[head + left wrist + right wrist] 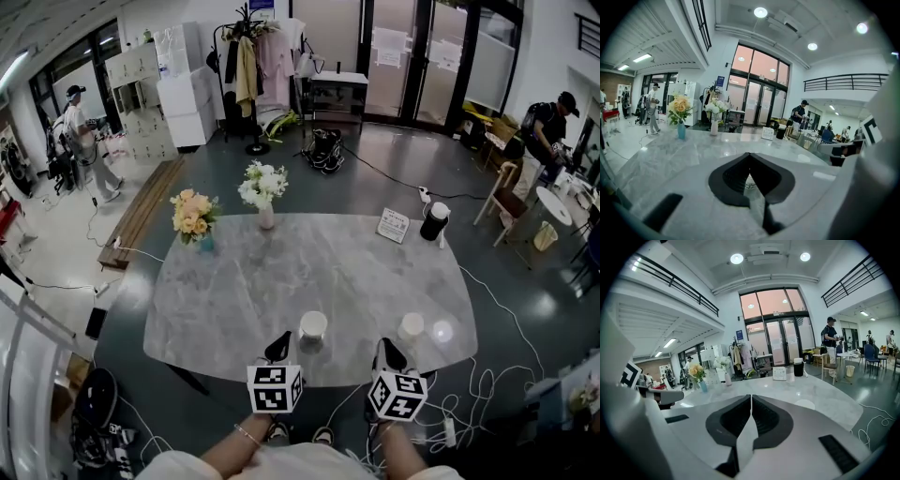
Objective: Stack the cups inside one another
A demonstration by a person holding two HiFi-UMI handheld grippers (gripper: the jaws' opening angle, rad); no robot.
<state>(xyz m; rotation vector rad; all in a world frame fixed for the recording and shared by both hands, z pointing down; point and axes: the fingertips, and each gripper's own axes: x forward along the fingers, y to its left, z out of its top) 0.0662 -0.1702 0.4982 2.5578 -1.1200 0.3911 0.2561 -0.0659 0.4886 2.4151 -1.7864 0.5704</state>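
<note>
White, probably thin paper: treat cup [312, 326] and second cup [411, 325] at the near edge of the table [281, 272] as light, crushable; pinch rims gently; left gripper [277, 348], right gripper [388, 352] both closed tight, empty

My head camera looks steeply down from above and behind the left gripper [281, 339] and right gripper [385, 345]. Each gripper camera sits close behind its jaws, facing low across the table [281, 272]. All three views share it and the flowers [193, 214] ahead.
</note>
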